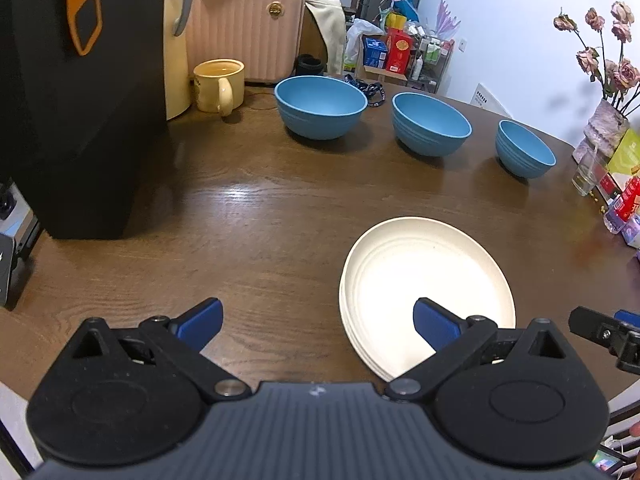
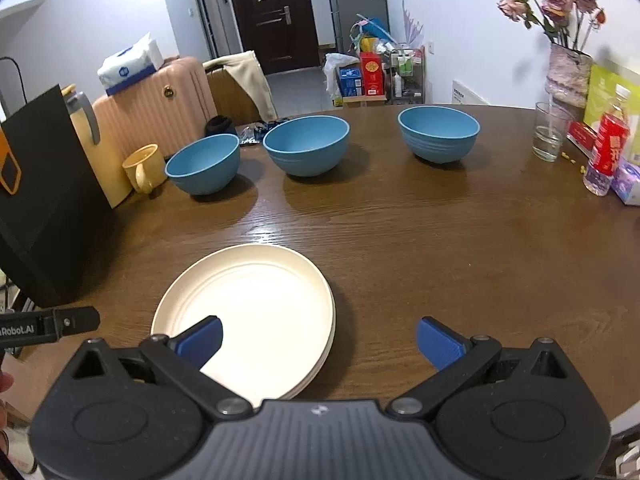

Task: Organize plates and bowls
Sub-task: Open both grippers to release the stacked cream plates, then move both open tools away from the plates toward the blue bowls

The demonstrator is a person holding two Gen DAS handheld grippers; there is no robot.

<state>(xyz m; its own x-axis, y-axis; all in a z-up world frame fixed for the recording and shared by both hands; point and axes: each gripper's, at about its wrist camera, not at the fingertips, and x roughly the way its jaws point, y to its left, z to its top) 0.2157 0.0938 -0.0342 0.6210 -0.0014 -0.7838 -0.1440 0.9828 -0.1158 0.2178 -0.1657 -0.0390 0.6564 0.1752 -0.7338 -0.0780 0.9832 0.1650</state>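
Note:
A stack of cream plates (image 1: 424, 284) (image 2: 252, 312) lies on the brown wooden table (image 1: 248, 232) (image 2: 440, 248) near its front edge. Three blue bowls stand in a row farther back: a large one (image 1: 320, 106) (image 2: 202, 164), a middle one (image 1: 430, 124) (image 2: 306, 145) and a smaller one (image 1: 524, 148) (image 2: 439, 133). My left gripper (image 1: 318, 320) hangs open above the table, its right pad over the plates' near rim. My right gripper (image 2: 320, 340) is open too, its left pad over the plates. Nothing is held.
A black box (image 1: 76, 100) (image 2: 36, 208), a cream jug (image 1: 176, 44) and a yellow mug (image 1: 219, 85) (image 2: 143, 168) crowd the left. A drinking glass (image 2: 551, 132), a flower vase (image 2: 568, 74) and a red-labelled bottle (image 2: 606, 152) stand at the right. A pink suitcase (image 1: 244, 28) is behind.

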